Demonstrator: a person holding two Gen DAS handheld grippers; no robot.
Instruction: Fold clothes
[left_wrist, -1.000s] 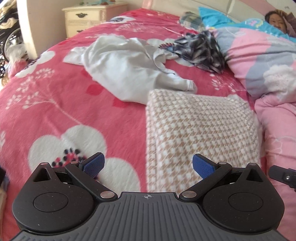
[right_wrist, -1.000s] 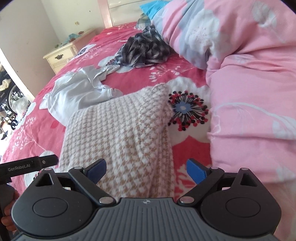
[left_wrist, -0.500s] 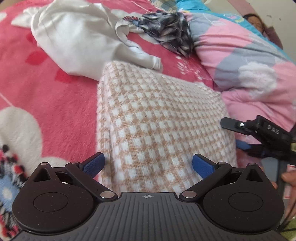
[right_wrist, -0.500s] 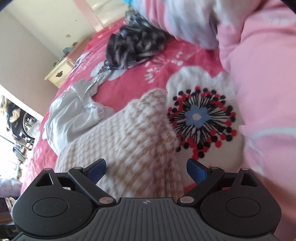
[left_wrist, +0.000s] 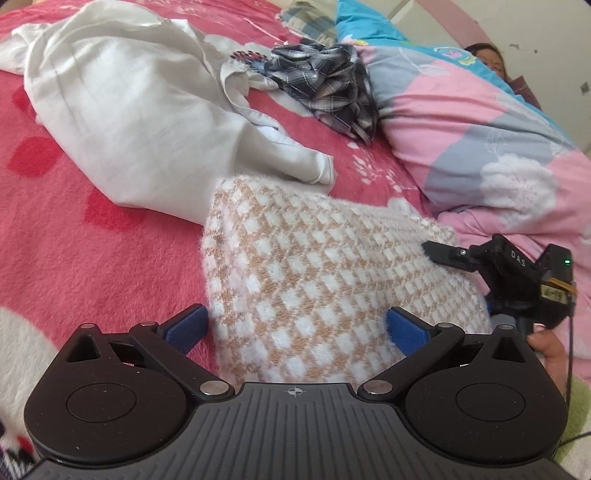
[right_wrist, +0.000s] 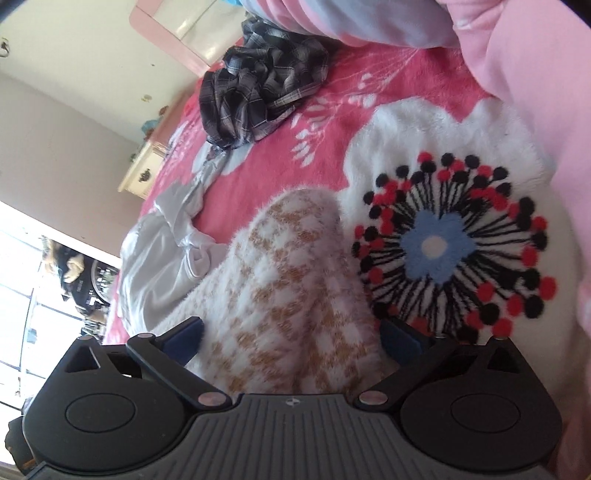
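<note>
Left gripper (left_wrist: 295, 326) has its jaws spread wide, blue pads (left_wrist: 186, 326) apart, nothing pinched; the near left corner of the folded houndstooth sweater (left_wrist: 317, 280) sits right btwn them, its left edge just beside the left pad, right pad over the knit, w/ contact not clear. Sweater is tan & white, fuzzy, and runs away from the tool toward the upper right. Past its far edge, touching or just overlapping it, lies a crumpled white garment (left_wrist: 136, 110), stretching off to the upper left. Further out, a bunched dark plaid shirt (left_wrist: 325, 85) lies well beyond, next to a pink & grey quilt (left_wrist: 472, 133) on the right. All rests on a red floral blanket (left_wrist: 74, 236). To the right of the left tool, the right gripper (left_wrist: 491, 269) shows from the side, one black finger tip reaching over the sweater's right edge; a hand (left_wrist: 546, 350) grips its handle. In its own view the right gripper (right_wrist: 291, 338) is opening, jaws about as wide as they go, w/ the sweater's (right_wrist: 288, 295) right edge btwn the pads (right_wrist: 400, 338); pads don't press on it as far as can be seen. Just right of that tool's right pad is a big white, blue & black flower print (right_wrist: 450, 243) on the blanket. Beyond the sweater to the left is the white garment (right_wrist: 162, 251); the plaid shirt (right_wrist: 258, 92) lies far ahead, and a cream nightstand (right_wrist: 144, 173) stands off the bed's far left side.
</note>
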